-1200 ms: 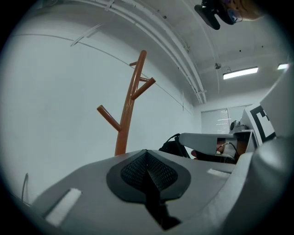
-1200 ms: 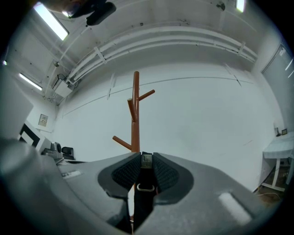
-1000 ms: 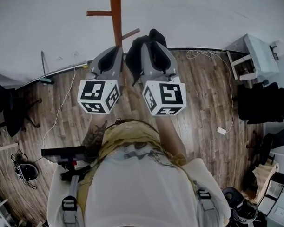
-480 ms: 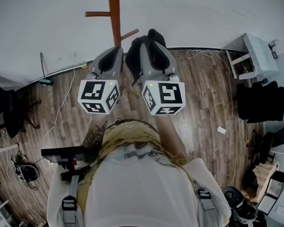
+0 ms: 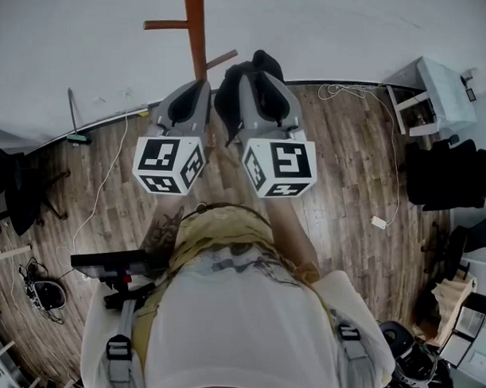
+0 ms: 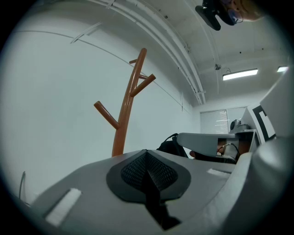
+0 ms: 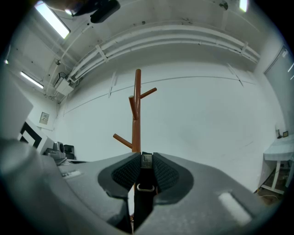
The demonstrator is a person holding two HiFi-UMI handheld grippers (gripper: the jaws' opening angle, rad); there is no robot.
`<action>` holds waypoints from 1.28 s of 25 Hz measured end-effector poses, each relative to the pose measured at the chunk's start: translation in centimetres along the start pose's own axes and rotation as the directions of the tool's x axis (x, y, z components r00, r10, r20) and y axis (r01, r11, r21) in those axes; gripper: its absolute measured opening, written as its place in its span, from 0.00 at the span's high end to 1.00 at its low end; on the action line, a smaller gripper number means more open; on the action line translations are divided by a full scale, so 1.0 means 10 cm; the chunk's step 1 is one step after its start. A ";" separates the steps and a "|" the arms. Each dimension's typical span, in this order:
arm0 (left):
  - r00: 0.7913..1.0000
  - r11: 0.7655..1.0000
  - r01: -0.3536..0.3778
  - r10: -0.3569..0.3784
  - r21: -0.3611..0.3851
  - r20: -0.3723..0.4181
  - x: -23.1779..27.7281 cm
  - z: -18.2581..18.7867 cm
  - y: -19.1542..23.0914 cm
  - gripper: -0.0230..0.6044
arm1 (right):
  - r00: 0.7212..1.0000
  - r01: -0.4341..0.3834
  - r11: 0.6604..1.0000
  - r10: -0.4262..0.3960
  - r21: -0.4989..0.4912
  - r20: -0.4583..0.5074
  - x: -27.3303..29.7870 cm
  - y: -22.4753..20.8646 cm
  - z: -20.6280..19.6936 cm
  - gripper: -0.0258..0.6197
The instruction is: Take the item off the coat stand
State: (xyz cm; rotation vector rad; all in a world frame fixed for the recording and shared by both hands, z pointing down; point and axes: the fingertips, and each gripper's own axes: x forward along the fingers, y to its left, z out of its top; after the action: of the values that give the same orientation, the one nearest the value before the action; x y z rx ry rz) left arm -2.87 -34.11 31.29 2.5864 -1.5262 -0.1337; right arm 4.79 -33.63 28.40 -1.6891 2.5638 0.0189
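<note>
Wood floor [image 5: 347, 169] fills most of the head view, and the brown coat stand [image 5: 195, 28] stands right ahead of both grippers. That view shows the whole black bag [image 5: 229, 97] bunched between them, off the pegs. The right gripper [image 7: 146, 158] view only catches the strap [image 7: 143, 202], pinched in its fingers, with the stand pole straight behind. The left gripper [image 6: 147, 158] has its fingers pressed together on nothing.

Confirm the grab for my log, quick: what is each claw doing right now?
Left claw: closed, nothing between its pads.
Right claw: closed on a black strap with a metal ring.
</note>
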 end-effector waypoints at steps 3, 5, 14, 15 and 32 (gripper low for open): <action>1.000 1.000 -0.001 0.001 -0.002 -0.001 0.00 0.00 0.00 0.96 | 1.000 -0.002 1.000 0.002 -0.001 -0.002 0.00 0.00 0.00 0.83; 1.000 1.000 0.000 0.000 -0.002 -0.001 0.01 0.00 0.00 0.96 | 1.000 -0.003 1.000 0.003 -0.004 -0.002 0.00 0.00 0.00 0.83; 1.000 1.000 0.004 -0.004 -0.004 0.001 0.00 0.01 -0.01 0.96 | 1.000 0.001 1.000 -0.001 -0.011 -0.003 -0.01 0.01 0.00 0.83; 1.000 1.000 0.004 -0.004 -0.005 0.001 0.01 0.01 -0.01 0.96 | 1.000 0.000 1.000 0.000 -0.009 -0.002 -0.01 0.00 0.01 0.83; 1.000 1.000 0.011 -0.011 -0.014 -0.013 0.00 -0.06 -0.03 0.96 | 1.000 0.006 1.000 -0.006 0.003 -0.012 -0.04 -0.01 -0.04 0.83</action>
State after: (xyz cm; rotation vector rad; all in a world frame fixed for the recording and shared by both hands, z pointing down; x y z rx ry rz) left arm -2.57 -33.90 31.82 2.5795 -1.5015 -0.1277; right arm 5.00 -33.34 28.85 -1.7010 2.5659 0.0037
